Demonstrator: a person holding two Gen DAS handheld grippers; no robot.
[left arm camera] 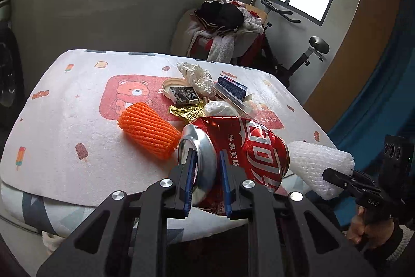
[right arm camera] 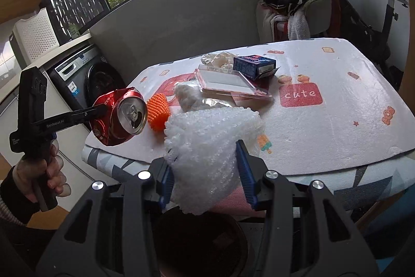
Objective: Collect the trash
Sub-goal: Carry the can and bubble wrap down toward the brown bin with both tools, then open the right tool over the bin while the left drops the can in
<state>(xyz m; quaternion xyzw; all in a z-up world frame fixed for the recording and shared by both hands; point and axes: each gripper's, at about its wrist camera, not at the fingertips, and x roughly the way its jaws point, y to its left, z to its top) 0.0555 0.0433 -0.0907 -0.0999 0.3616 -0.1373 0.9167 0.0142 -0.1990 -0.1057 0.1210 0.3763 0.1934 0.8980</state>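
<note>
Held items, two:
- One crushed red can (left arm camera: 233,157), clamped between the blue pads of the left gripper (left arm camera: 207,181) and lifted off the table at its near left edge; its silver top faces the right wrist camera.
- One white foam net sleeve (right arm camera: 207,147), pinched between the fingers of the right gripper (right arm camera: 207,183), held above the near edge of the table over a dark round bin (right arm camera: 199,243) below.

On the table (left arm camera: 64,126), covered by a white cartoon-print cloth:
- One orange foam net sleeve (left arm camera: 147,133), lying on its side, near left.
- One blue carton (right arm camera: 253,64), far centre.
- One flat clear-and-pink tray (right arm camera: 228,82), just in front of the carton.
- One crumpled clear plastic bag (left arm camera: 194,74), far side.
- One small dark box (left arm camera: 184,94) beside one round lid (left arm camera: 172,83).
- One gold foil wrapper (left arm camera: 185,112), centre.

Background: one washing machine (right arm camera: 83,74), far left; one chair heaped with clothes (right arm camera: 295,9), far right.
</note>
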